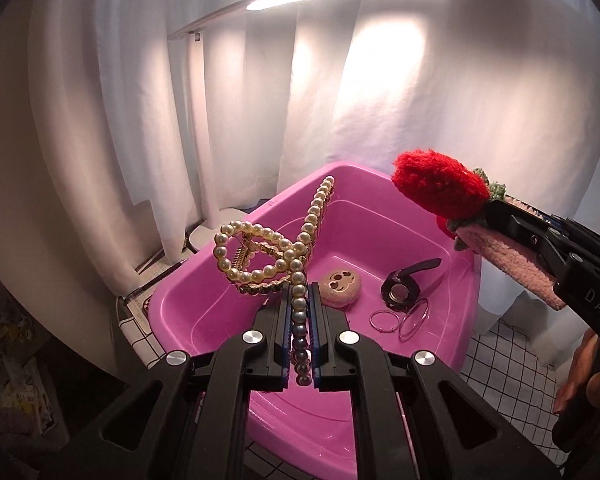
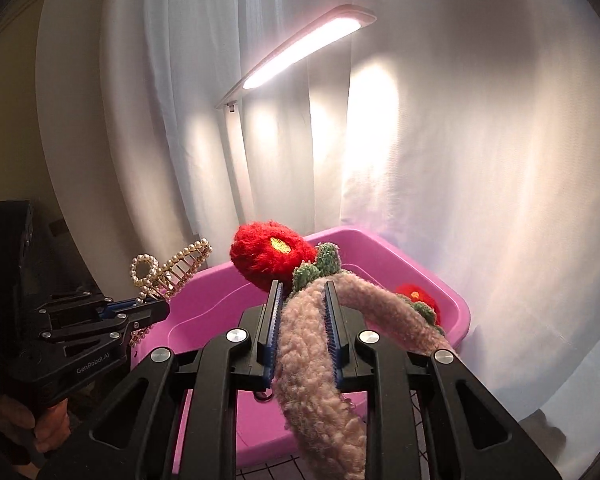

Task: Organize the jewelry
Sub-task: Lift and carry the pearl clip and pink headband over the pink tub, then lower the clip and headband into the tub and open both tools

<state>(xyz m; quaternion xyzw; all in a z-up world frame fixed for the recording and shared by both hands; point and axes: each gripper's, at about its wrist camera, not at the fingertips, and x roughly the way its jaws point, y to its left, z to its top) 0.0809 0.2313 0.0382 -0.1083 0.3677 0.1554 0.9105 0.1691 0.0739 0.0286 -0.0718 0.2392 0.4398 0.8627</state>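
My left gripper (image 1: 300, 312) pinches the pearl hair claw (image 1: 268, 252) by one beaded arm, its long axis rising up and away over the near-left rim of the glossy pink tub (image 1: 456, 280); I judge this hand nearer the drop. On the right, my right gripper (image 2: 302, 300) clamps the fuzzy pink headband (image 2: 316, 380), woolly red flowers (image 2: 272, 256) leading, above the tub's right side.

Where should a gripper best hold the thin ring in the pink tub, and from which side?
Grip the ring by its wire rim, coming straight down from above. It lies flat on the floor of the tub, and it touches the clear disc, so take the far-left side.
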